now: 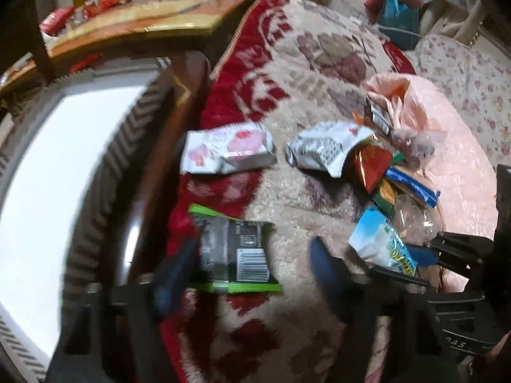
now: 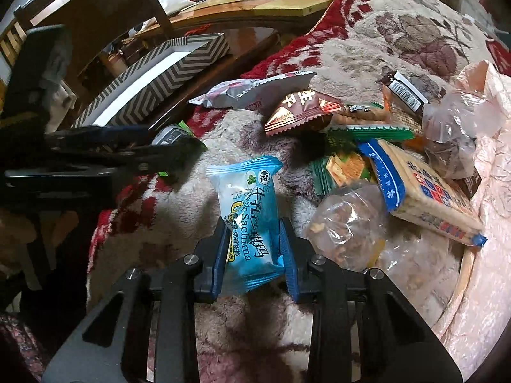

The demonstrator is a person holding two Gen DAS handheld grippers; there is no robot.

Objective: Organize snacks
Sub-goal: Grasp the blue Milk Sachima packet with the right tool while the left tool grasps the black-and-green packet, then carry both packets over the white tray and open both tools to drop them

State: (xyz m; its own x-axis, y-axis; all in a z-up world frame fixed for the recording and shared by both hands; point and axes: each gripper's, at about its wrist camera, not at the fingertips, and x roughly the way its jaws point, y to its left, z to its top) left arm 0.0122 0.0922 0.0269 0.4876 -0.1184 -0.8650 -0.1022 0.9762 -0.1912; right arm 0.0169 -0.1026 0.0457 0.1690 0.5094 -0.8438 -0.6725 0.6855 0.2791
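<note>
While the right claw (image 2: 254,249) is clamped on a blue snack packet (image 2: 247,217), its blue pads pressing both sides, the packet stands up from the fluffy blanket (image 2: 367,41) just left of the snack pile (image 2: 392,166). The left claw (image 1: 252,274) stands apart around a black-and-green packet (image 1: 234,250) lying flat on the blanket; whether its pads touch is too blurred to tell.

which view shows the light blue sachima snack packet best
The right wrist view: the light blue sachima snack packet sits central and sharp, clamped in the right gripper. The left wrist view shows it small, blurred, at the right edge.
</note>
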